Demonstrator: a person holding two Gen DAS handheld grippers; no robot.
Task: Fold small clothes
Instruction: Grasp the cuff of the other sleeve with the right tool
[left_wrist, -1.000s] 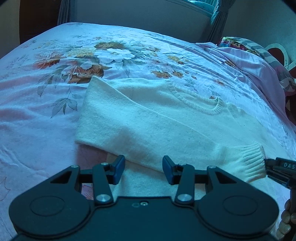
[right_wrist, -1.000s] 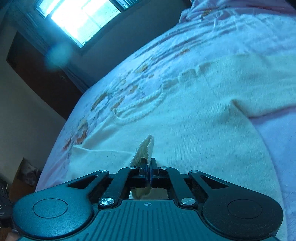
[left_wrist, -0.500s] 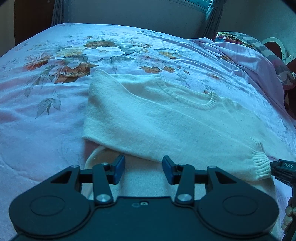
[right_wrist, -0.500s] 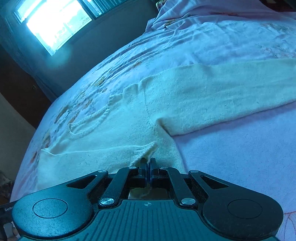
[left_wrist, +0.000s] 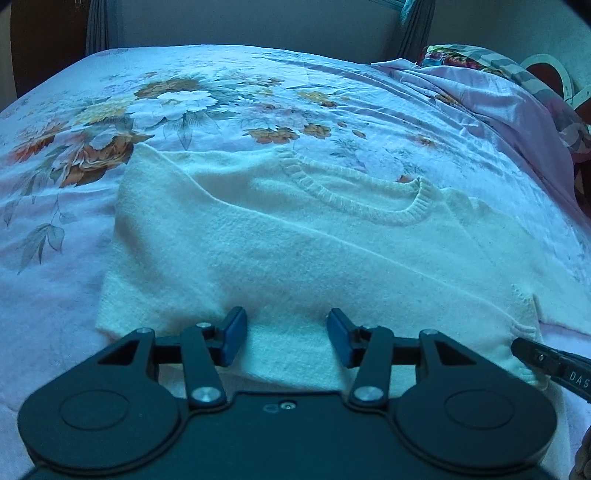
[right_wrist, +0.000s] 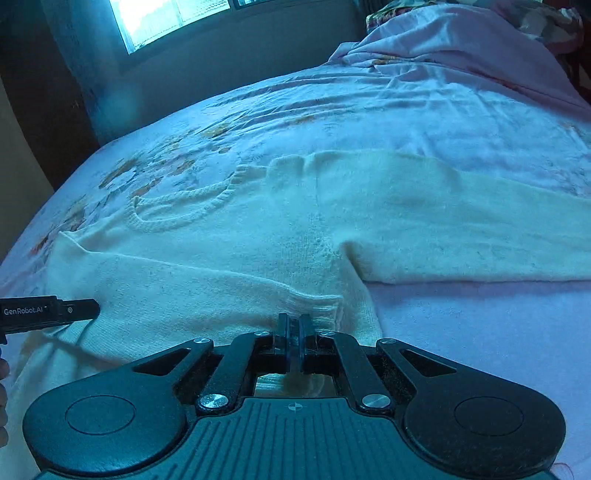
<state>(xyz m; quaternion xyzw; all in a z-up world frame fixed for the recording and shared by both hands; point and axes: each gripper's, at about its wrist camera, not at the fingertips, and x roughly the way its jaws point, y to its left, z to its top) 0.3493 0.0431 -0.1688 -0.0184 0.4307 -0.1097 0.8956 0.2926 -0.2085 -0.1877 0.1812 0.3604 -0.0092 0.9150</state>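
Nearest in the left wrist view, left claw with jaws apart, nothing between, low over the near part of the cream knitted sweater. At the right edge of this view, tip of the right claw touching the ribbed cuff. In the right wrist view, right claw with jaws together, clamped on that cuff, sleeve folded across the sweater body. Other sleeve stretched out to the right on the bed. Further, ribbed round neckline. Beyond, floral bedsheet, then pink blanket bunched at the far right. Farthest, bright window.
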